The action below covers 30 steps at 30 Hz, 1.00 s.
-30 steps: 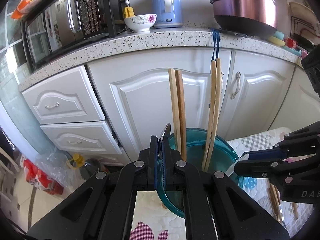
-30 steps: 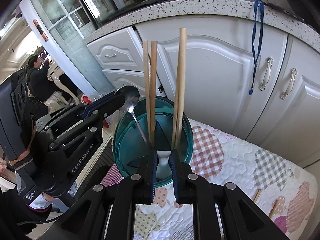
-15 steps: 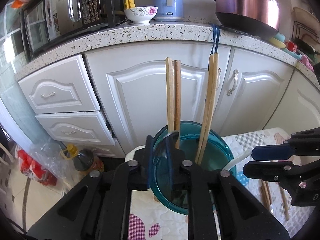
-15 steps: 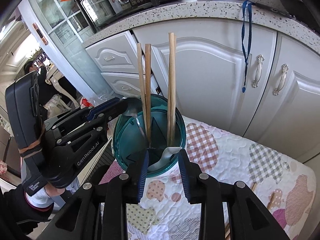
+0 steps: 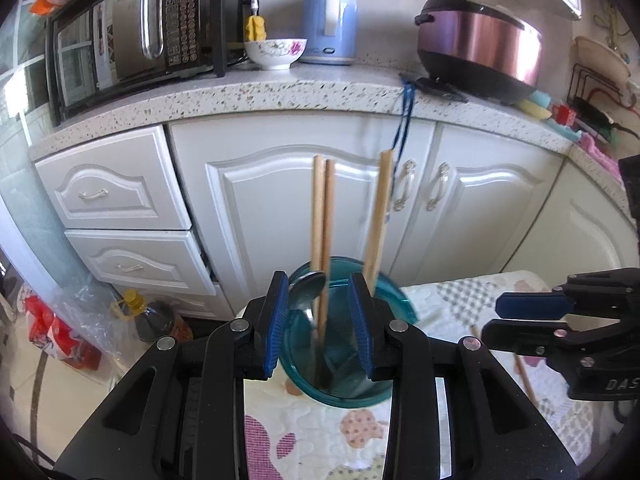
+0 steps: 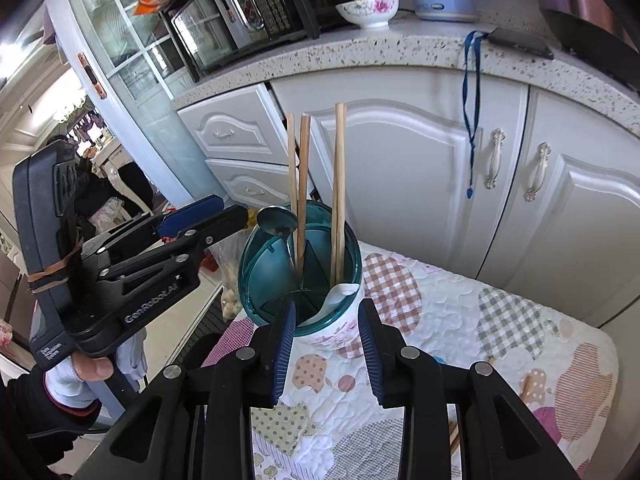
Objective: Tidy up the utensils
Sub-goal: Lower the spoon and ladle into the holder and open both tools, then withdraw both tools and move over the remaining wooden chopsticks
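Observation:
A teal-rimmed utensil holder [image 5: 348,394] [image 6: 264,276] stands at the edge of a quilted cloth. In it are upright wooden chopsticks [image 5: 322,216] [image 6: 340,184], a metal spoon [image 5: 308,292] [image 6: 277,220] and a white ceramic spoon [image 6: 340,294]. My left gripper [image 5: 318,320] [image 6: 216,216] hovers just before the holder; its jaws are opening and press on nothing, with the metal spoon standing free beyond them. My right gripper [image 6: 326,344] [image 5: 532,316] is open, a little back from the holder on its other side, and holds nothing.
Loose chopsticks [image 5: 520,368] [image 6: 528,384] lie on the quilted cloth [image 6: 460,320] to the right. Behind are white cabinets and a speckled counter [image 5: 320,88] with microwave, bowl, kettle and rice cooker. An oil bottle [image 5: 156,320] stands on the floor at left.
The left gripper let go of the metal spoon, which now stands in the holder. The right gripper released the white spoon. Both grippers opened and drew back and up.

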Tool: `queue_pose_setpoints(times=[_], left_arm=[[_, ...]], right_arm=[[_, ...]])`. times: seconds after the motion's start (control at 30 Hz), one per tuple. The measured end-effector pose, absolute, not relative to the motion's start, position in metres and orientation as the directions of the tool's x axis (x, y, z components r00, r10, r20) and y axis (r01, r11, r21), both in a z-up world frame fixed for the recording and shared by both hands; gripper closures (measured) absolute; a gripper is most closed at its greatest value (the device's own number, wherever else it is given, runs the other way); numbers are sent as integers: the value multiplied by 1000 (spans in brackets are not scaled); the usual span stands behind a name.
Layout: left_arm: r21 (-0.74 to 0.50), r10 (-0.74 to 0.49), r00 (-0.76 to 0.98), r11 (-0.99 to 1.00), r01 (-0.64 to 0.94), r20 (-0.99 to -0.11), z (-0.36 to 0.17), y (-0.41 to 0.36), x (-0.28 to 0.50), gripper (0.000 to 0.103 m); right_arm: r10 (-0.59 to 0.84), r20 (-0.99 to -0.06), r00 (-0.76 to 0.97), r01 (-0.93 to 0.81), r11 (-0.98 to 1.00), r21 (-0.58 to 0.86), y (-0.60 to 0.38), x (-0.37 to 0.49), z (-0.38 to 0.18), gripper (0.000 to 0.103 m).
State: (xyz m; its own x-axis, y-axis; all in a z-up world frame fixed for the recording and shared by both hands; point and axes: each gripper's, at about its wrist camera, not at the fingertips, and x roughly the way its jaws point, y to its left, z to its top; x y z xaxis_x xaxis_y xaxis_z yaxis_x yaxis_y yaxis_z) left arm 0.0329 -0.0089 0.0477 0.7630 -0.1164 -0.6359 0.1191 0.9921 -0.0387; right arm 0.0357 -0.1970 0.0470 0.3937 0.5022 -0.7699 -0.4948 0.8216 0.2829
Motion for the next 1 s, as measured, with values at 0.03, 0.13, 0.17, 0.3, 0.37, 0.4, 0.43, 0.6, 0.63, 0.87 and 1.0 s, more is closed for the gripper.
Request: queue_pose_setpoints(times=[0.03, 0.13, 0.17, 0.3, 0.37, 0.4, 0.43, 0.6, 0.63, 0.87, 1.0], left_arm=[[-49, -127, 763, 991, 125, -634, 51, -11, 30, 73], [-74, -155, 758, 987, 140, -633, 57, -19, 24, 73], [-81, -165, 756, 986, 148, -633, 58, -22, 23, 73], [-87, -196, 750, 979, 182, -631, 61, -40, 15, 73], [-92, -215, 746, 975, 203, -631, 62, -51, 11, 73], [-92, -223, 743, 972, 214, -631, 62, -56, 10, 73], [-93, -232, 740, 970, 226, -631, 63, -62, 8, 73], [-93, -267, 720, 958, 272, -640, 60, -90, 4, 72], [-96, -276, 715, 955, 281, -643, 59, -95, 3, 72], [-102, -310, 677, 939, 330, -667, 49, -125, 3, 72], [-105, -320, 658, 933, 346, -682, 42, -134, 1, 72]], right_arm=[[499, -768, 402, -491, 825, 279, -200, 33, 49, 72], [490, -762, 423, -477, 835, 272, -209, 27, 54, 71], [488, -759, 431, -471, 839, 272, -214, 24, 56, 71], [476, -750, 460, -445, 854, 270, -232, 14, 60, 67], [465, -747, 474, -427, 864, 267, -243, 9, 62, 67], [461, -746, 480, -419, 868, 266, -247, 8, 63, 67], [455, -746, 487, -409, 873, 265, -252, 5, 63, 67], [414, -746, 521, -366, 898, 243, -277, -6, 66, 66], [409, -745, 526, -359, 902, 242, -282, -7, 66, 66], [366, -757, 542, -296, 926, 236, -315, -17, 61, 64], [344, -770, 538, -255, 937, 240, -333, -21, 52, 63]])
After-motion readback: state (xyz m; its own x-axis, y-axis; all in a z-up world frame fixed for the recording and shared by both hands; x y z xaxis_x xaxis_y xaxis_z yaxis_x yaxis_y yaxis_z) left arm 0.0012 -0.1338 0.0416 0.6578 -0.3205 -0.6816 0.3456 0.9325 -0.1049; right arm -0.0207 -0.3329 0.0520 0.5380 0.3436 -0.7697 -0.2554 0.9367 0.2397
